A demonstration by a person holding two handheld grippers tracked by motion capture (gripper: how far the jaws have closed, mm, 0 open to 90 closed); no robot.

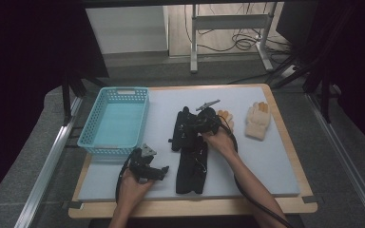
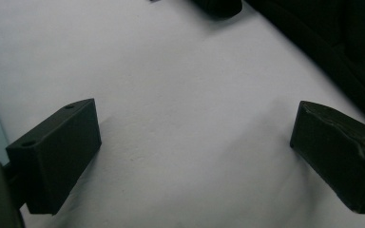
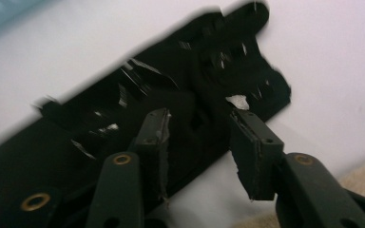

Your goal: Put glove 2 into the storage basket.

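Note:
Two black gloves lie on the grey mat [image 1: 266,161]. One black glove [image 1: 179,129] sits at the middle and the other black glove [image 1: 191,168] lies nearer the front. My right gripper [image 1: 191,127] hovers over the middle glove. In the right gripper view its jaws [image 3: 202,137] stand partly apart above that glove [image 3: 123,118], with the pads not pressing on it. My left gripper [image 1: 163,171] rests low at the front left of the mat. Its jaws [image 2: 195,152] stand wide open over bare mat, with nothing between them.
An empty blue basket [image 1: 109,151] stands at the left of the mat. A beige glove [image 1: 258,121] lies at the back right, and a second beige glove [image 1: 226,116] shows partly behind my right hand. Bare mat stretches along the right side.

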